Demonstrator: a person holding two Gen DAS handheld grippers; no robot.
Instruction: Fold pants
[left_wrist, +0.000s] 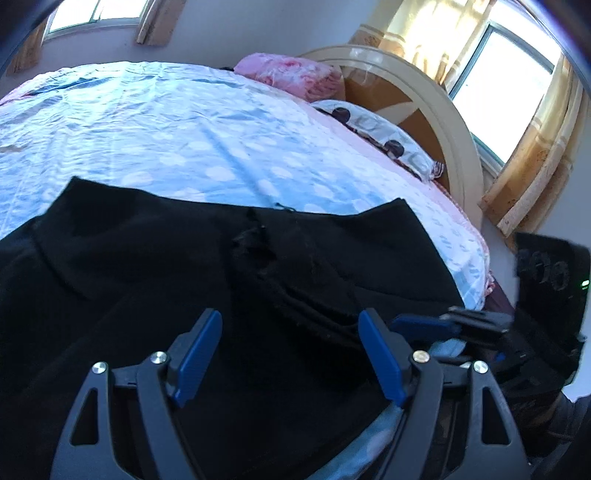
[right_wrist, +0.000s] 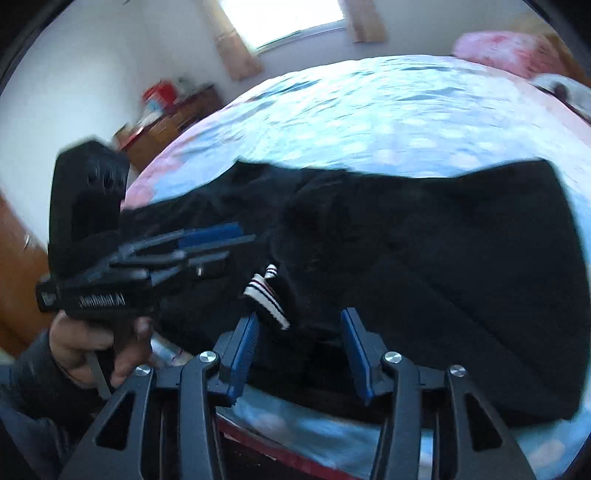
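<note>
One pair of black pants (left_wrist: 155, 258) lies spread across one bed (left_wrist: 184, 122) covered with a pale blue spotted sheet. Two tongs are at work, each with two blue pads, and two pillows sit by the headboard at the upper right of the left wrist view: a pink one (left_wrist: 291, 74) and a white one with dark spots (left_wrist: 373, 133).

The pants are plain black and soft-looking, lying fairly flat with creases running through the middle. In the right wrist view a small white label with dark stripes (right_wrist: 266, 295) shows at their near edge.

The left tongs (left_wrist: 291, 358) stand wide, hovering over the near part of the pants at the bottom of their frame, nothing pinched between the pads. The right tongs (right_wrist: 299, 350) are partly parted, the label just by their left pad and black cloth between the pads, not clamped. A hand (right_wrist: 92, 347) at the lower left of the right wrist view holds the left tongs.
</note>
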